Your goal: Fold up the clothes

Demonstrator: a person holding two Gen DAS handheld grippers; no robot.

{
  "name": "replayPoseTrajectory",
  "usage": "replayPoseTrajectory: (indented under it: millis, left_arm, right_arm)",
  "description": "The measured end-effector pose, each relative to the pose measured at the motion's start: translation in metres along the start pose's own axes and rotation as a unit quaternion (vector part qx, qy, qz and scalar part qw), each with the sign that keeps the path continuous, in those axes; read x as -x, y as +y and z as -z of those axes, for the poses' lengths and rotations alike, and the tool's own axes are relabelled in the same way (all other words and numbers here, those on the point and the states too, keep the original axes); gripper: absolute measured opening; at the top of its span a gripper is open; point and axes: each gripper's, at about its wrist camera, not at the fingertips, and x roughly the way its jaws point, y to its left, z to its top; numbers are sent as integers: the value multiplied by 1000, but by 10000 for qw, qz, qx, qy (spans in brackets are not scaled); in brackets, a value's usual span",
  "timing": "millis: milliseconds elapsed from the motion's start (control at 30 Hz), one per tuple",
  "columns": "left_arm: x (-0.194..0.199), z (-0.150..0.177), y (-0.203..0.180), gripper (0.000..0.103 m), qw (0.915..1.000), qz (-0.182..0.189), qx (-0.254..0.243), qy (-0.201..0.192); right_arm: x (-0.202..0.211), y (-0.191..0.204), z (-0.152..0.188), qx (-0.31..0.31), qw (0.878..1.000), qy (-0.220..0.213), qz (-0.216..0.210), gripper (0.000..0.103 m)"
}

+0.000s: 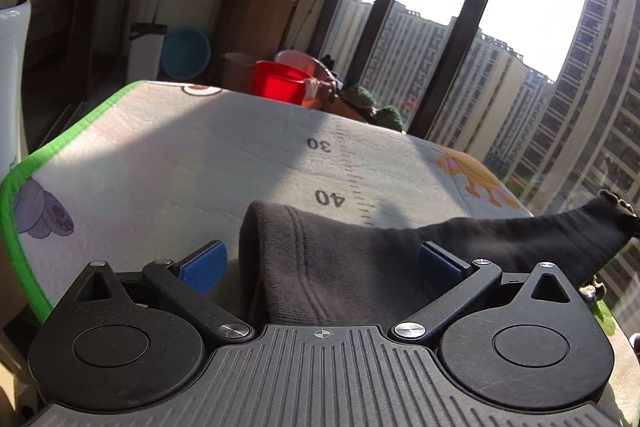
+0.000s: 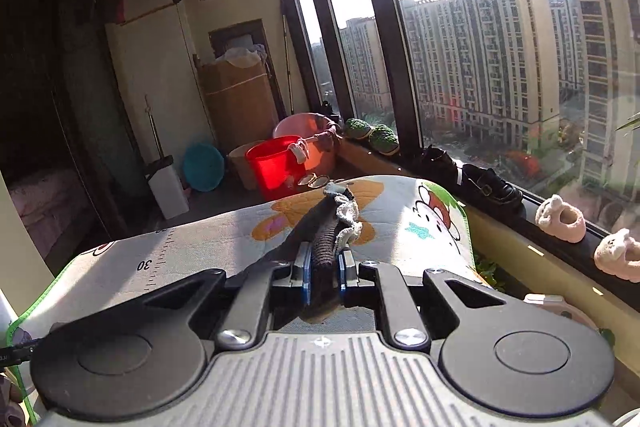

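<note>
**On the play mat: dark garment pinched at one end**

Across the play mat (image 1: 160, 155) lies the dark garment (image 1: 328, 267), just beside its printed ruler scale. Folding cleanly probably means keeping the cloth taut and level between both ends. The right gripper (image 2: 324, 277) is nearly closed, pads clamping the garment's ribbed, white-trimmed edge. The left gripper (image 1: 322, 261) stands wide, fabric between its fingers, unpinched.
</note>
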Motion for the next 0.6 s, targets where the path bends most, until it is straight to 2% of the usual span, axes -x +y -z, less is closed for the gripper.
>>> replayPoseTrajectory:
  millis: [67,133,200,267,300,333,500,600]
  left_arm:
    - [-3,1,7,103,9997,-221,21,112]
    - [-1,0,12,103,9993,-320,29,169]
    - [4,-4,16,103,9994,-273,85,193]
    - [5,-12,14,103,9997,-7,124,220]
    - [3,-16,11,103,9996,99,115,244]
    - [-2,-18,7,103,9995,117,89,293]
    - [-30,-17,-5,103,9974,-73,53,721]
    - [-37,-14,-7,103,9975,-102,-41,705]
  right_arm:
    - [-12,-21,25,-255,9976,475,436,17]
    - [-12,-33,35,-368,9957,460,721,19]
    - [-6,-40,33,-471,9957,230,762,21]
    - [-7,-37,23,-417,9974,54,580,38]
    - [-8,-35,18,-380,9981,-31,475,50]
    - [-13,-32,15,-291,9988,-48,394,54]
    - [-48,-29,22,-279,9988,283,281,60]
    - [-57,-35,34,-412,9975,440,370,60]
